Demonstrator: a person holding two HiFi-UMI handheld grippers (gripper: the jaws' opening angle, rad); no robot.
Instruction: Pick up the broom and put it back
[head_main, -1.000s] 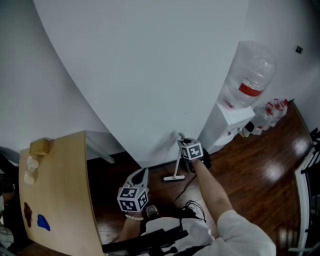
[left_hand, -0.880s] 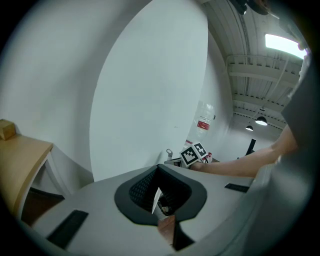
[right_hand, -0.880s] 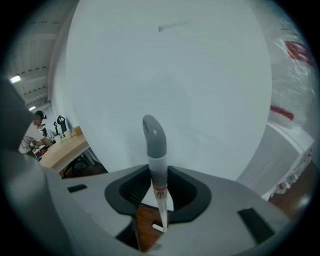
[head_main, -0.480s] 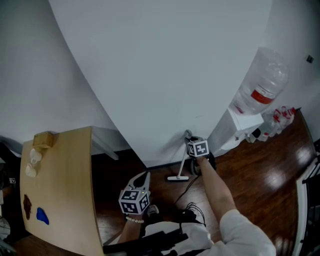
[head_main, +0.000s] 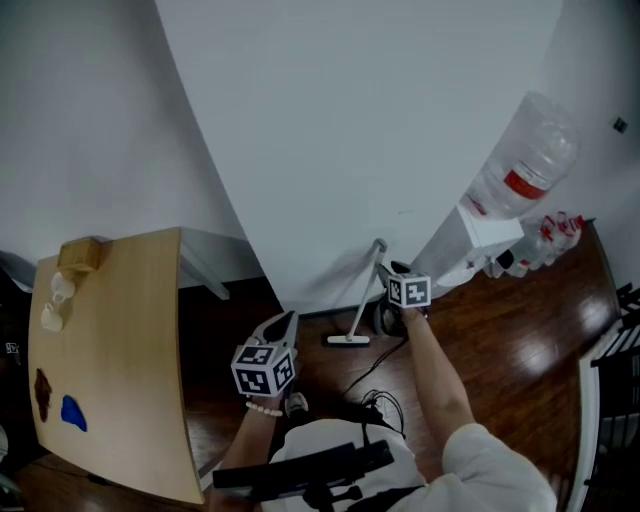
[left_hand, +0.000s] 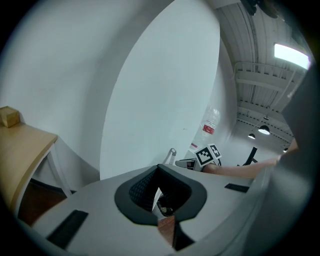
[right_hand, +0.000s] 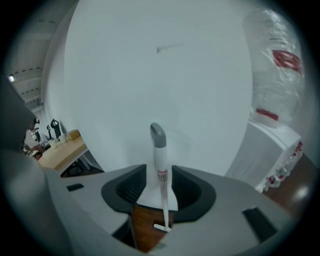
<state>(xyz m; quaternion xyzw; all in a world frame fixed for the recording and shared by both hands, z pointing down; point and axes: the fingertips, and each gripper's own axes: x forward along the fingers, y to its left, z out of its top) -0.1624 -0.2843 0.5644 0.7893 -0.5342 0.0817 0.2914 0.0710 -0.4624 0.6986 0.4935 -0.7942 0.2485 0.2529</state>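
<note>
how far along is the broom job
Nothing looks done: the broom leans on the wall with its head on the floor. In hand: the right tool has its open jaws either side of the handle, not clamped. The left tool is open and empty. Left, probably: grip, lift, put it back.

Glossy wood floor (head_main: 520, 330), matt wood table (head_main: 120, 350), smooth plastic broom (head_main: 362, 302).

Overhead and both gripper views share the wall (head_main: 330, 130).
</note>
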